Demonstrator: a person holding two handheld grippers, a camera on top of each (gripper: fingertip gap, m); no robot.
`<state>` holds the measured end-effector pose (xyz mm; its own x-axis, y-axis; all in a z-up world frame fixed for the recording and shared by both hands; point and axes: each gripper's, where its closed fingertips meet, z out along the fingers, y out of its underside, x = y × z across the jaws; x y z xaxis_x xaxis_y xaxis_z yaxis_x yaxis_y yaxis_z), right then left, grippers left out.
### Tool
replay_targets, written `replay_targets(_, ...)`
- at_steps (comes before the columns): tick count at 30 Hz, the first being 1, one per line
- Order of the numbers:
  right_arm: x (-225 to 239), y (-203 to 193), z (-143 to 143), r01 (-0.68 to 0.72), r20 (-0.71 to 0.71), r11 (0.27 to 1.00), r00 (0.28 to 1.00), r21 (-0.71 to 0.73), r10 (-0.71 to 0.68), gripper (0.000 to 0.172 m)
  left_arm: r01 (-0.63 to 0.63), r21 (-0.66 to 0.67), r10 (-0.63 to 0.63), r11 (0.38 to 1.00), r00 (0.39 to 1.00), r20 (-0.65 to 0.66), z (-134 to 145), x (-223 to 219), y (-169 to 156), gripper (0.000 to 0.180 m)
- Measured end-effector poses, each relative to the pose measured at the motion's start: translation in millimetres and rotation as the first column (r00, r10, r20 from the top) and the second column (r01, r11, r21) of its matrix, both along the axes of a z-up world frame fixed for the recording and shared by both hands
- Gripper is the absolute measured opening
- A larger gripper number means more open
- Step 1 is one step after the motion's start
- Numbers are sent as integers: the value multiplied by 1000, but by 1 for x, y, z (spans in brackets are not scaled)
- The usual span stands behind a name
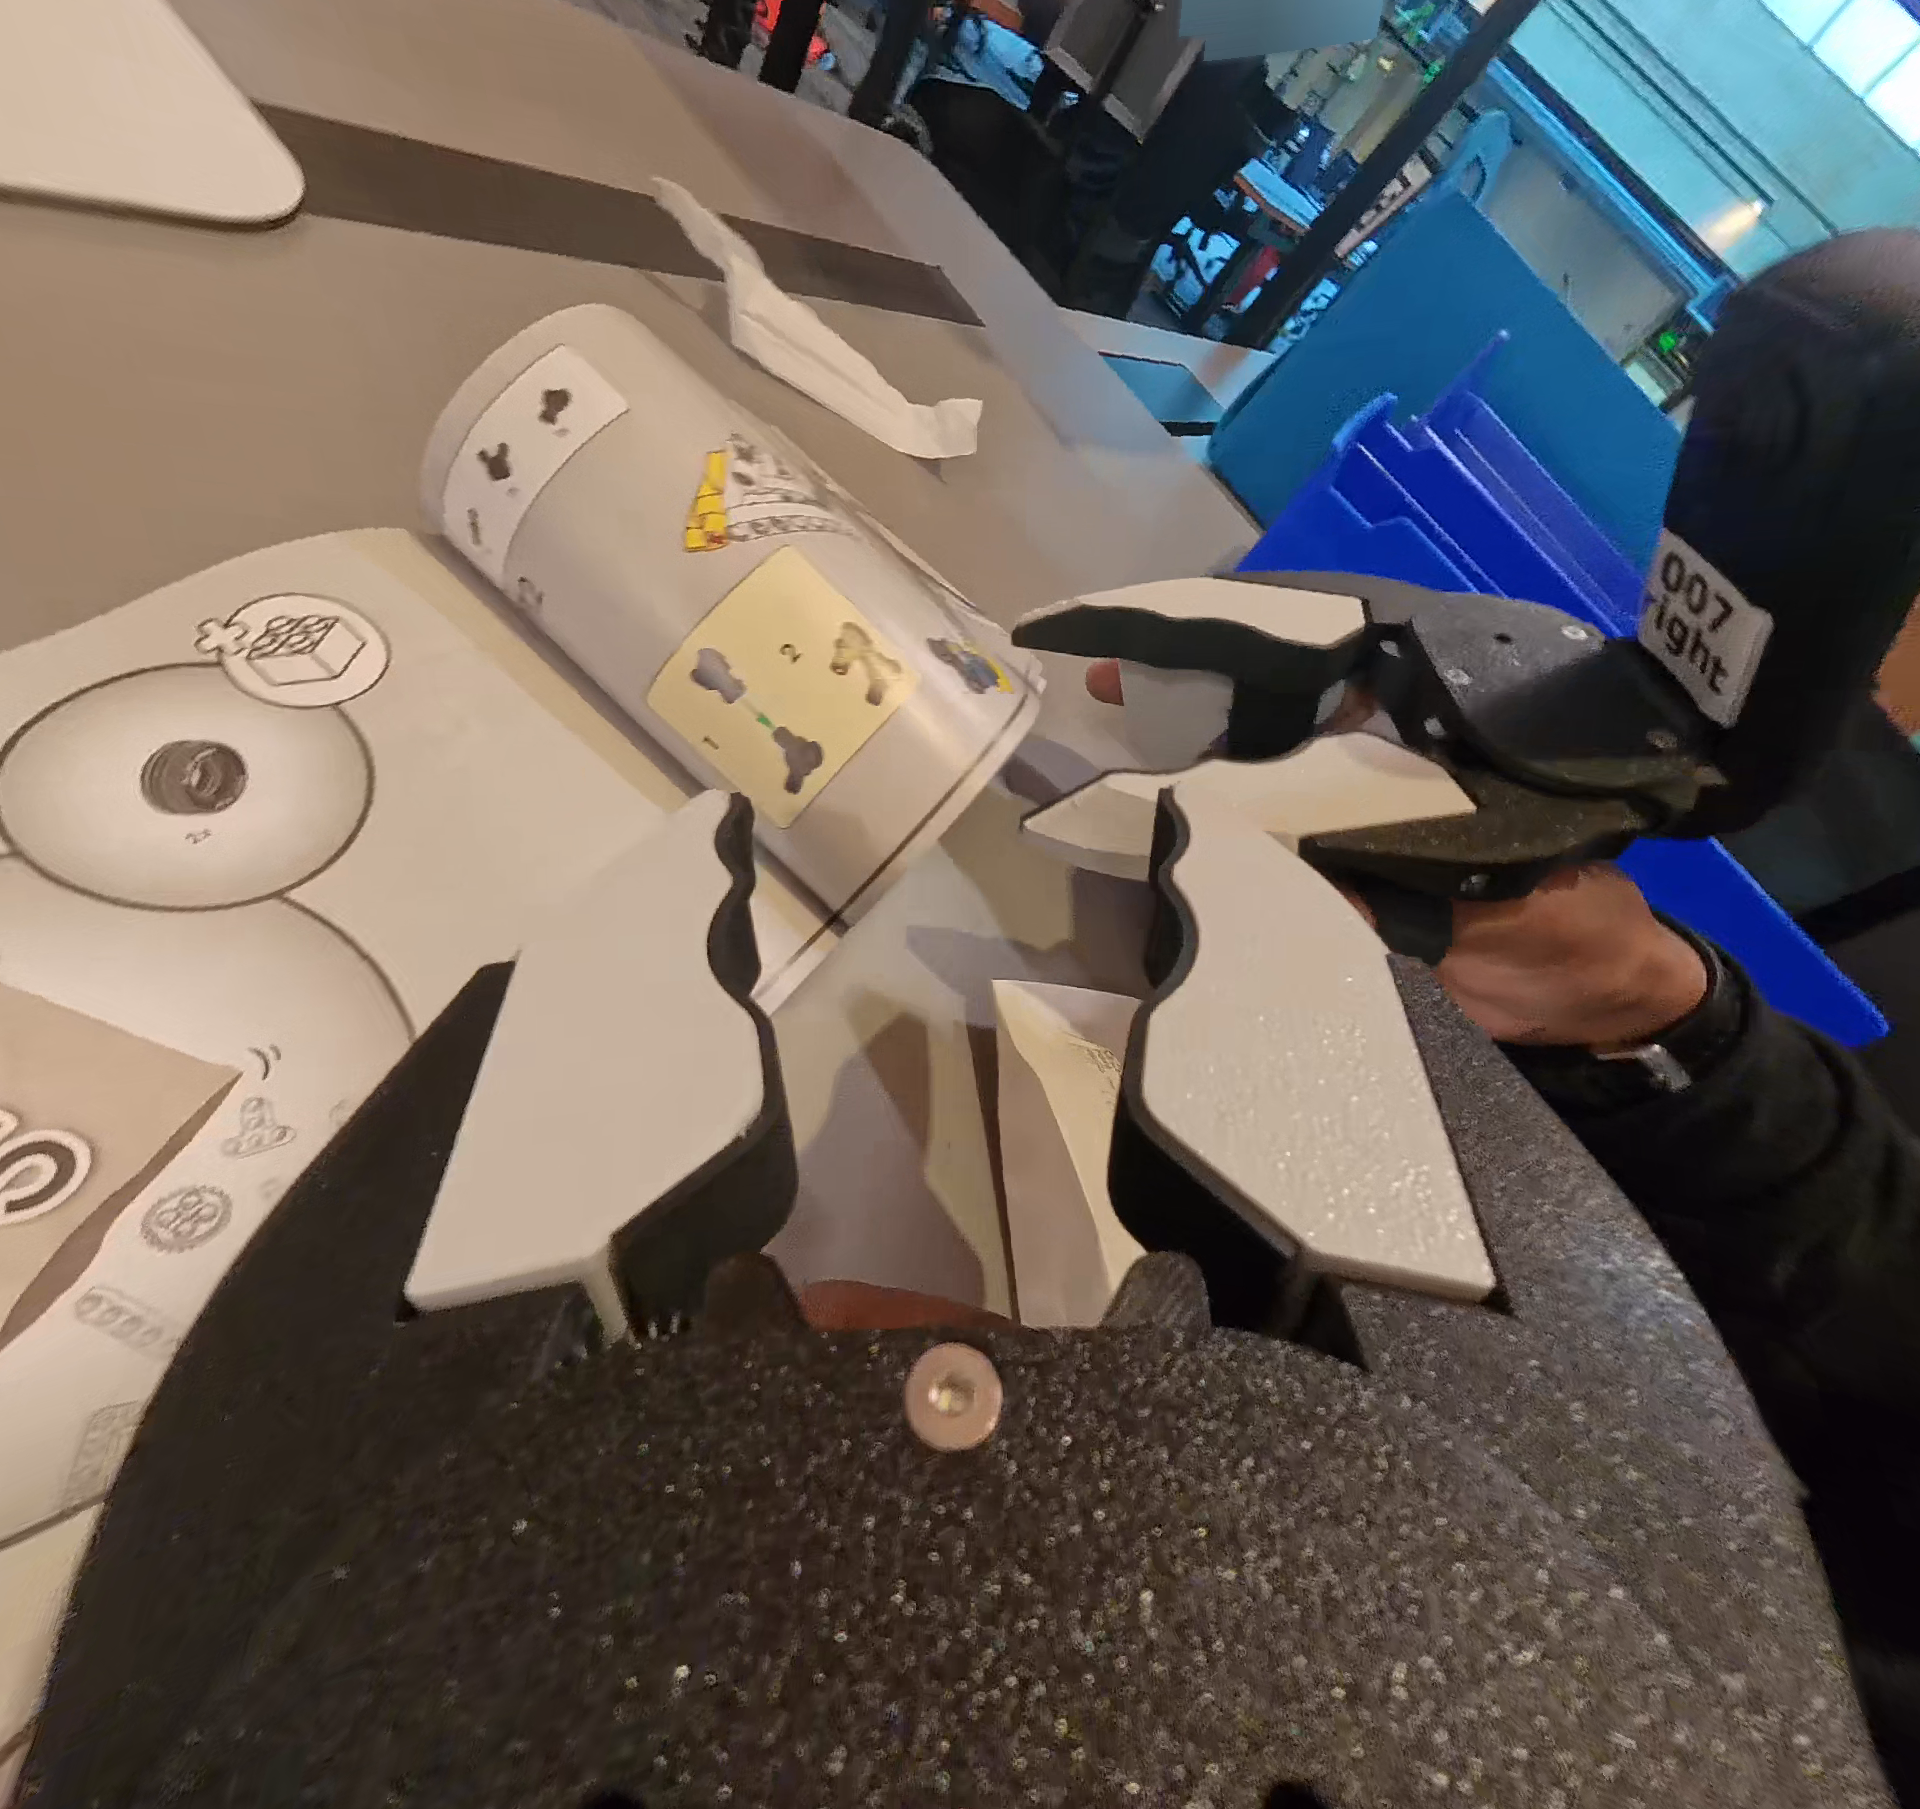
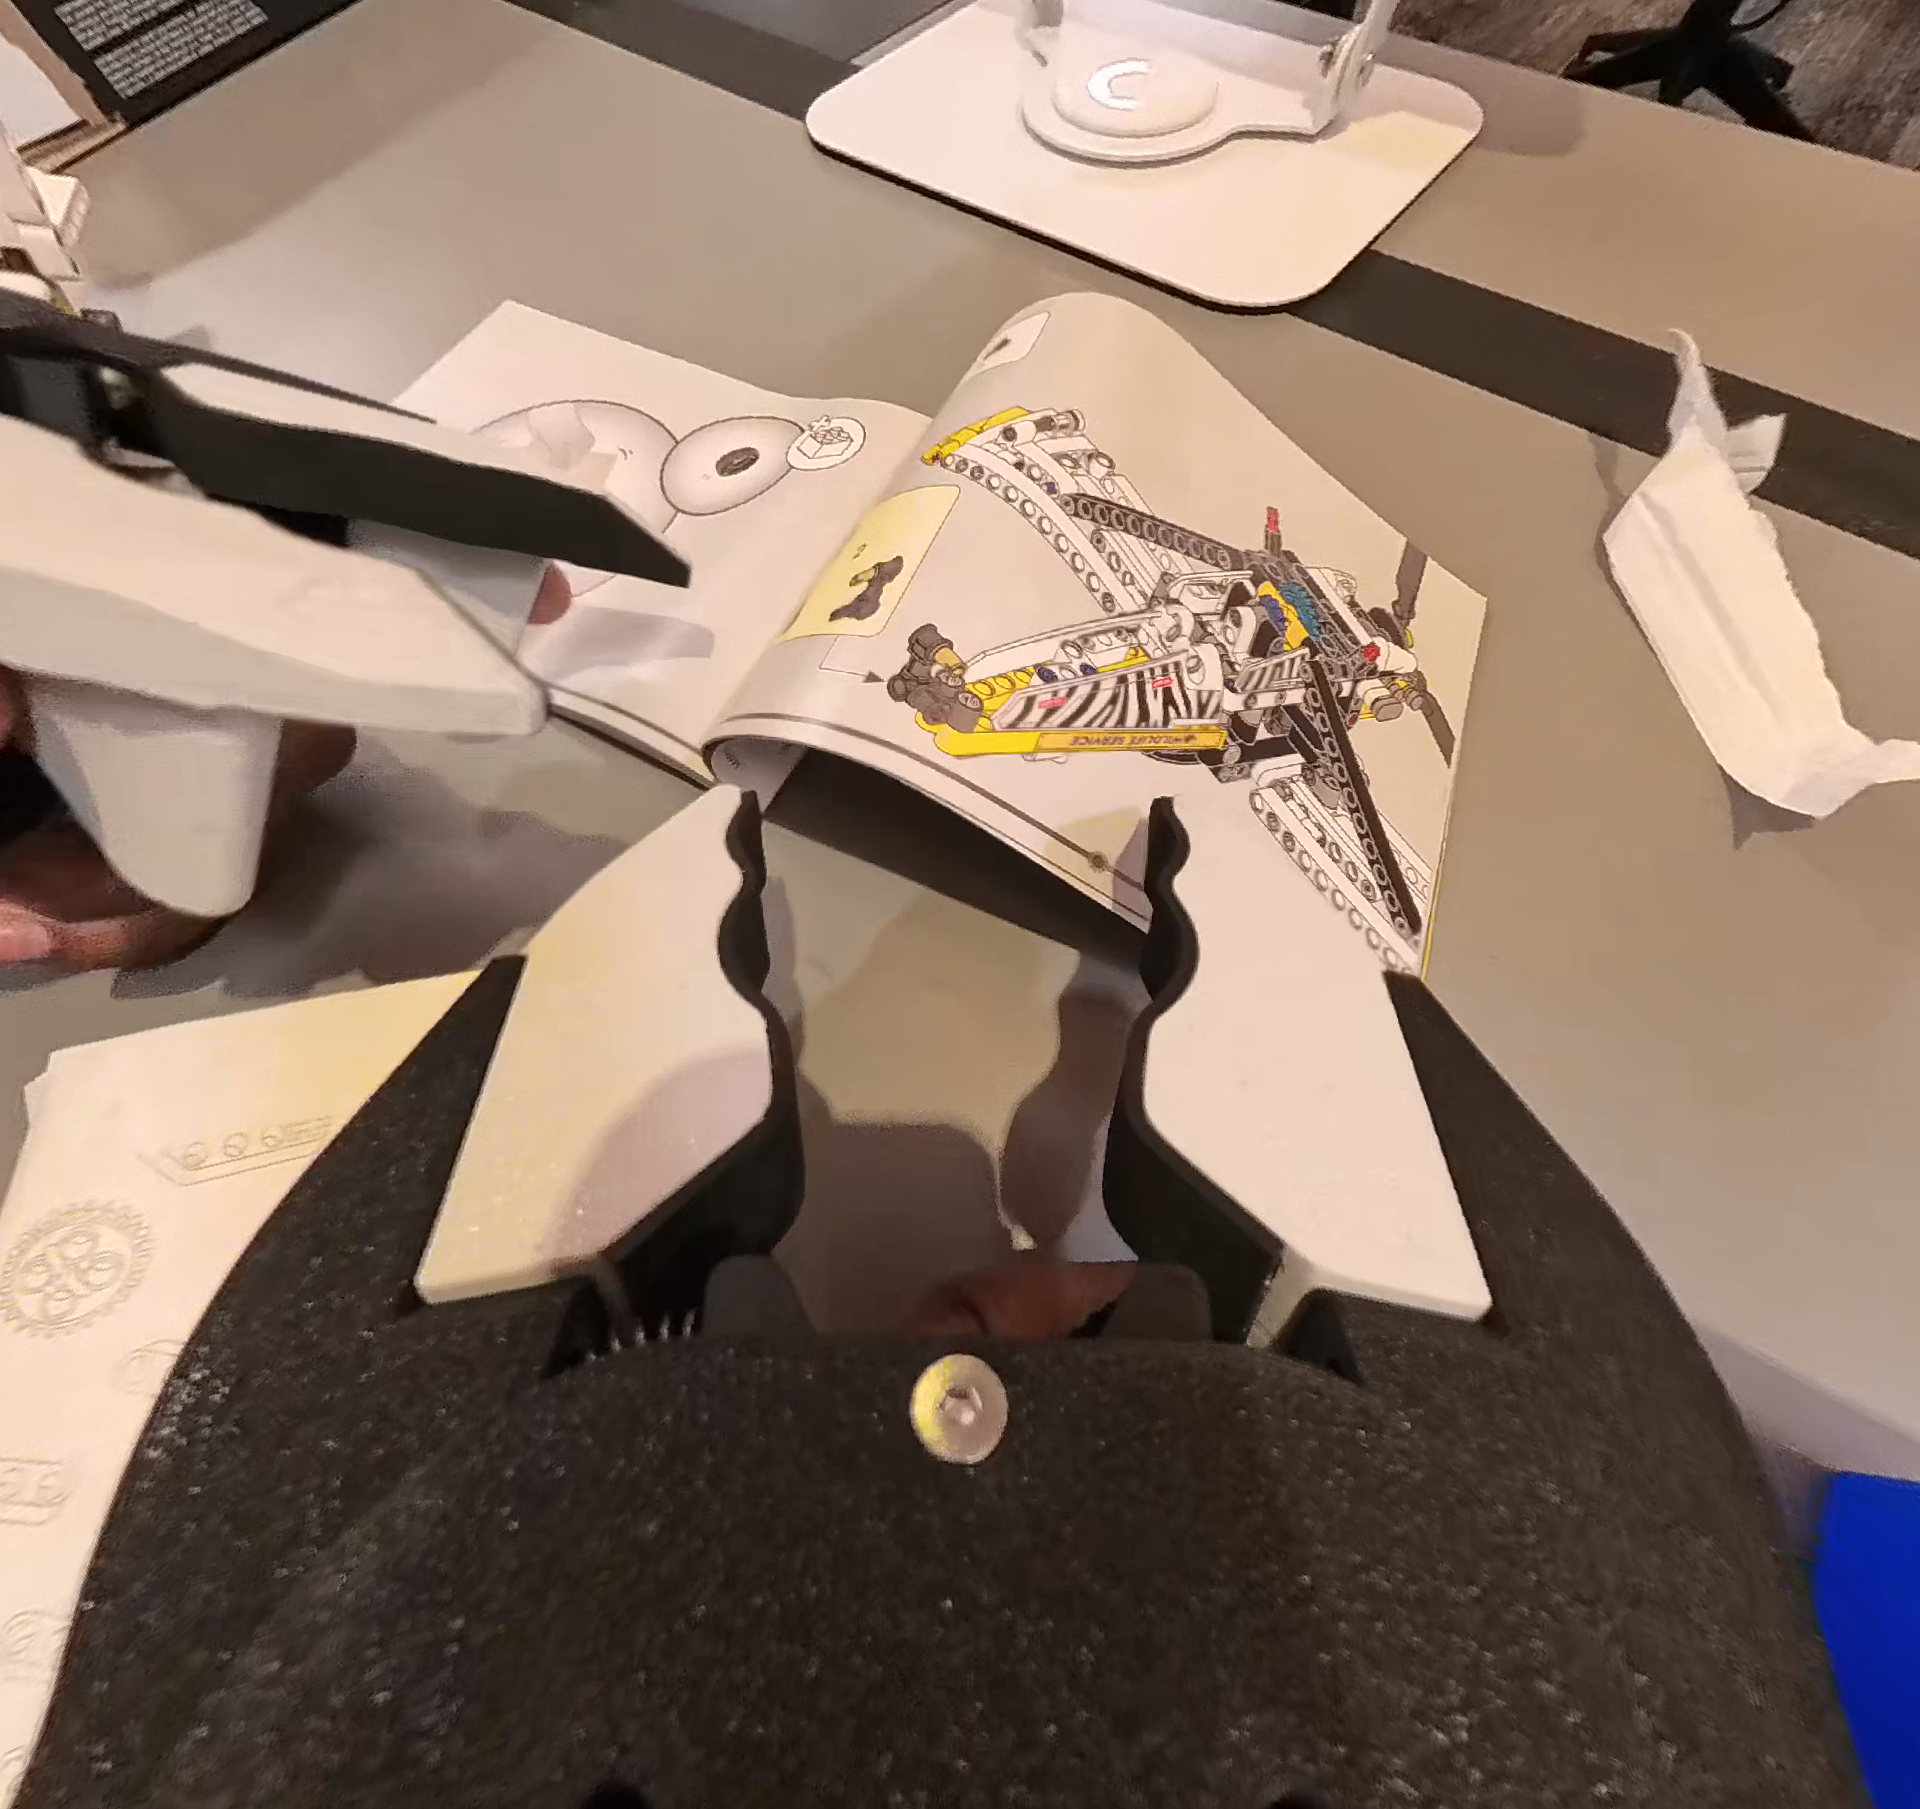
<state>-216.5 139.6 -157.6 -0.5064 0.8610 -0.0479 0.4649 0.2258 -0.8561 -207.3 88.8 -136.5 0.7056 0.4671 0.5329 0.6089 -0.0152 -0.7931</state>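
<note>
Off to the left of the right gripper's jaws, the left gripper (image 2: 582, 616) hovers over the left-hand page with its jaws spread wide and nothing between them. Just ahead of both pairs of jaws lies the thin, glossy paper instruction booklet (image 2: 1039, 564), open on the grey counter (image 2: 520, 201). Its right-hand page with the yellow and zebra-striped model drawing (image 1: 727, 637) arches up in a springy curl instead of lying flat. The right gripper (image 2: 951, 824) is also spread wide and holds nothing; the curled page's near edge stands right at its fingertips. The booklet looks light, limp and slick, and easily creased or torn. I judge the free outer edge of the arched page the best place to pinch, gently. Farther right of the jaws a torn white paper wrapper (image 2: 1745, 637) lies on the counter, with a white lamp base (image 2: 1143, 159) beyond.
</note>
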Motion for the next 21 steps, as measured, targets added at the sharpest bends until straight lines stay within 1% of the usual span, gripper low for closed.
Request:
replay_targets(2,0,-3,-3,-14,10,1000,1000,23,14,71,-18,2,18,1000,998,54,-3,-4,-2,74)
replay_targets(7,3,-15,-4,-44,11,998,999,42,44,71,-16,12,14,1000,989,148,-10,-5,2,74)
replay_targets(13,7,-29,2,-72,-13,995,997,73,74,71,17,6,-17,1000,987,161,-12,1,9,74)
replay_targets(21,9,-43,8,-93,-55,986,993,137,101,69,27,49,-35,998,983,180,-8,2,8,74)
